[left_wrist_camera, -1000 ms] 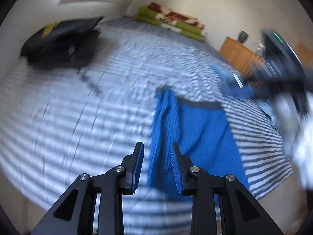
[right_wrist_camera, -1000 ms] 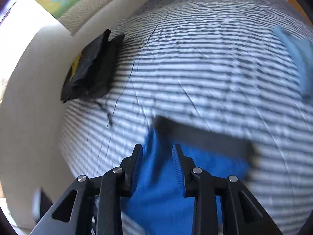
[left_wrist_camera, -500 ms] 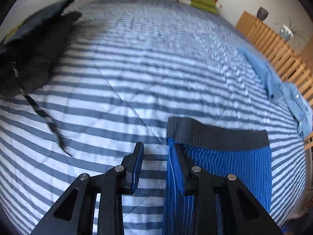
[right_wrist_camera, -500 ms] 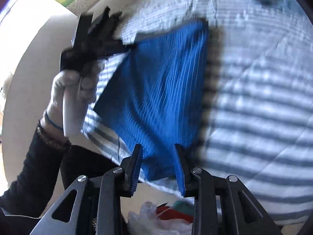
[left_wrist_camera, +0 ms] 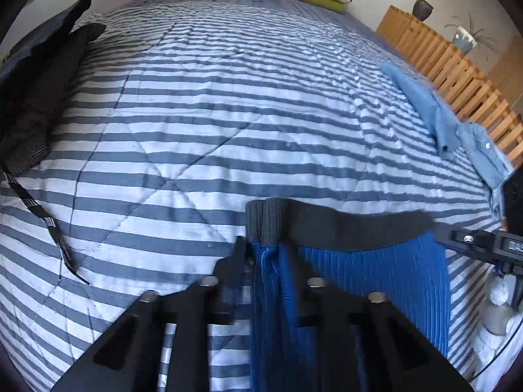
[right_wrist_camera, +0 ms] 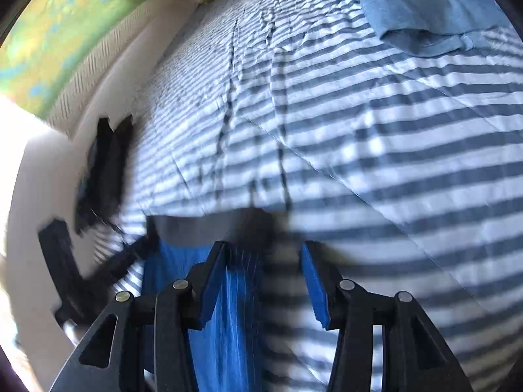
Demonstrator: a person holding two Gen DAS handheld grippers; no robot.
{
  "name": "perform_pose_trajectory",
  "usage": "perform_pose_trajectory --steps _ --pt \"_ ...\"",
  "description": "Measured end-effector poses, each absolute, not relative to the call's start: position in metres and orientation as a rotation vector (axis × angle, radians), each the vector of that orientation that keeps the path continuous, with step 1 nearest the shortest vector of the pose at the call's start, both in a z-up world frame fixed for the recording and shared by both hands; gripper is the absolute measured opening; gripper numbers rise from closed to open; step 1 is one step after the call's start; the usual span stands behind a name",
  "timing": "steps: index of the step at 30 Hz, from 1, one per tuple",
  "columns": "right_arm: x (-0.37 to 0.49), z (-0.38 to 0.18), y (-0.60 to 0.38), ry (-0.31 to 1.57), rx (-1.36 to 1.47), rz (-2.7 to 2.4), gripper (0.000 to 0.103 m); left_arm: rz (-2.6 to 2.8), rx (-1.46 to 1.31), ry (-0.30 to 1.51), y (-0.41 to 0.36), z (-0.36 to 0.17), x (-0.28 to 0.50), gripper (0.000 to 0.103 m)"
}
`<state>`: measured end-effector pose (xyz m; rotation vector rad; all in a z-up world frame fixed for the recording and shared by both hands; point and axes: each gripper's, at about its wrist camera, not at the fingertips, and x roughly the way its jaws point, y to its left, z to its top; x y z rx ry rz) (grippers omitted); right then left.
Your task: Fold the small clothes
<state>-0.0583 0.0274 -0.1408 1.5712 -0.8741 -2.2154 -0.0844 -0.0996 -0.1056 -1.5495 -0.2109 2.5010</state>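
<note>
Bed: striped quilt [left_wrist_camera: 228, 104], black clothes [left_wrist_camera: 36, 98] far left, light-blue shirt [left_wrist_camera: 457, 127] right.
Shorts: blue shorts [left_wrist_camera: 376, 281] near edge, waistband away.
Left gripper [left_wrist_camera: 264, 261]: clenched on waistband corner.
Right gripper [right_wrist_camera: 263, 281]: released, straddling shorts' edge.

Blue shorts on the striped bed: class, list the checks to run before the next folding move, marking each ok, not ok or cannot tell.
1. Left gripper shut on the blue shorts: ok.
2. Right gripper gripping the shorts: not ok, jaws open.
3. Waistband flat: not ok, bunched at the left gripper.
4. Striped quilt ahead free of clutter: ok.
5. Light blue shirt apart from the shorts: ok.
6. Leg hems aligned: cannot tell, hidden.
</note>
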Motion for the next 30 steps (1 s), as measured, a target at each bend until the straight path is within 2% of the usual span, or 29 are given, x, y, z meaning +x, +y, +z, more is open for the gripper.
perform_pose_trajectory --steps 3,4,6,7,8,13,17,21,23,26,28,29,30 --pt "-0.063 -0.123 0.013 -0.703 1.526 -2.291 0.016 2.553 -1.480 -0.223 -0.104 -0.097 -0.079 0.014" --pt "-0.063 -0.122 0.009 -0.651 1.539 -2.306 0.016 2.552 -1.496 -0.211 -0.104 -0.099 -0.082 0.019" --pt "-0.063 -0.124 0.010 -0.612 1.592 -2.317 0.020 2.539 -1.548 -0.222 -0.112 -0.100 -0.082 0.040" --pt "-0.061 -0.125 0.016 -0.643 1.616 -2.306 0.024 2.524 -1.549 -0.249 -0.117 -0.098 -0.079 0.057" --pt "-0.054 -0.127 0.023 -0.681 1.616 -2.297 0.030 2.522 -1.532 -0.279 -0.125 -0.094 -0.073 0.059" --pt "0.006 -0.130 0.043 -0.733 1.595 -2.167 0.031 2.422 -1.515 -0.370 -0.141 -0.089 -0.041 0.059" --pt "0.031 -0.143 0.045 -0.811 1.594 -2.055 0.033 2.334 -1.569 -0.372 -0.135 -0.107 -0.024 0.057" --pt "0.036 -0.155 0.041 -0.909 1.556 -1.999 0.038 2.367 -1.557 -0.390 -0.136 -0.114 -0.017 0.049" --pt "0.031 -0.159 0.038 -0.934 1.547 -1.981 0.038 2.387 -1.582 -0.399 -0.139 -0.115 -0.017 0.027" --pt "0.026 -0.161 0.032 -0.924 1.534 -1.992 0.038 2.355 -1.602 -0.426 -0.139 -0.119 -0.018 0.009" --pt "0.023 -0.160 0.025 -0.903 1.530 -1.992 0.038 2.367 -1.600 -0.373 -0.133 -0.120 -0.019 0.007" --pt "0.023 -0.160 0.024 -0.885 1.531 -1.999 0.033 2.376 -1.593 -0.347 -0.130 -0.119 -0.019 0.005" --pt "0.025 -0.158 0.020 -0.847 1.548 -2.015 0.019 2.385 -1.592 -0.321 -0.127 -0.118 -0.019 0.004"
